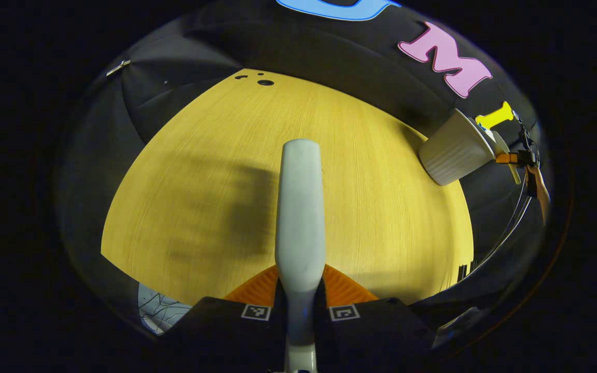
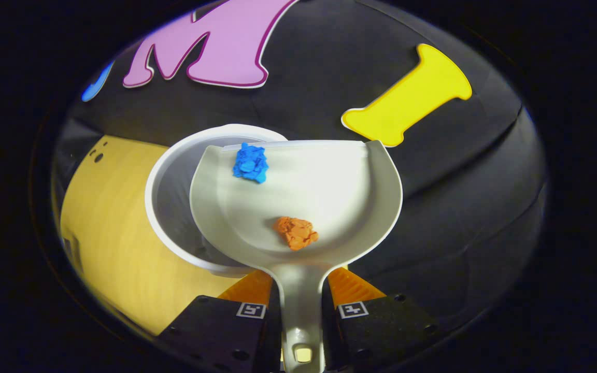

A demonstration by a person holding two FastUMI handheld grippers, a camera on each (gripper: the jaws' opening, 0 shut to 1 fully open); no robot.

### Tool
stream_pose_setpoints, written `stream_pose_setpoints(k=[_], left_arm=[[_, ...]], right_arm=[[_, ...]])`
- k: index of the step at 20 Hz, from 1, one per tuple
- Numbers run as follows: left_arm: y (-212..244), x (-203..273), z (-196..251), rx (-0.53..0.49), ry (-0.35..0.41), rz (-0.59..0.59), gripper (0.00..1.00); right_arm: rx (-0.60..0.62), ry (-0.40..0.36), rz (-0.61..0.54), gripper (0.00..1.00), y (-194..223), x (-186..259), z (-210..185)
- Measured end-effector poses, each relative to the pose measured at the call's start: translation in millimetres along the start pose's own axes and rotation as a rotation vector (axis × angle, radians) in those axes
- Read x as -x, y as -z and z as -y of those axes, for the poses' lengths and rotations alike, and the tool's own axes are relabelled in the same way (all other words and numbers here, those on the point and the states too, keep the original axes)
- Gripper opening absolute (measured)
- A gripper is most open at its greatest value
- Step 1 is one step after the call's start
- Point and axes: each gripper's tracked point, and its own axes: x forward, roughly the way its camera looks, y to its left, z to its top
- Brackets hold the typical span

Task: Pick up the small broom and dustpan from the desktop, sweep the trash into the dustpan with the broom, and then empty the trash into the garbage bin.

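Grippers: two. The left gripper (image 1: 299, 305) has its two fingers closed against the sides of a pale handle. The right gripper (image 2: 301, 305) has its two fingers clamped on the dustpan's handle.
Right gripper seen from afar: in the left gripper view it sits at the far right edge, beside the bin, with part of a hand (image 1: 538, 189) behind it and cables trailing down.
Broom: one. Its pale handle (image 1: 299, 207) runs straight up the middle of the left gripper view, above the wooden desktop (image 1: 200, 181); the bristle end cannot be seen.
Dustpan: one, pale (image 2: 329, 186), held level-ish in the right gripper view with its front lip over the bin's mouth.
Dustpan contents: two crumpled scraps. A blue scrap (image 2: 251, 162) lies at the front lip, right over the bin's opening; an orange scrap (image 2: 296, 232) lies near the back wall, close to the handle.
Garbage bin: one, a pale ribbed tub (image 2: 174, 176), standing at the desktop's edge by the black cloth wall. In the left gripper view it is at the right, with the dustpan's edge just over its rim.
Bin contents: the visible part of the inside looks dark and bare; the rest is hidden by the dustpan.
Desktop: one, yellow wood grain, with a few small dark holes (image 1: 265, 82) at the far end.
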Motion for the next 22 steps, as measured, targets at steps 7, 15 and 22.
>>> stream_pose_setpoints(k=[7,15,22], left_arm=[[-3.2,-5.7,11.3,-0.036,0.017,-0.020,0.27],[2.7,-3.3,24.6,-0.079,0.042,-0.045,0.27],[11.3,5.4,28.4,-0.099,0.060,-0.067,0.27]], right_arm=[[0.209,0.167,0.023,0.36,-2.2,-2.3,18.2],[0.572,0.388,0.046,0.36,-21.3,0.1,29.0],[0.849,0.538,0.081,0.35,-27.0,40.7,43.4]])
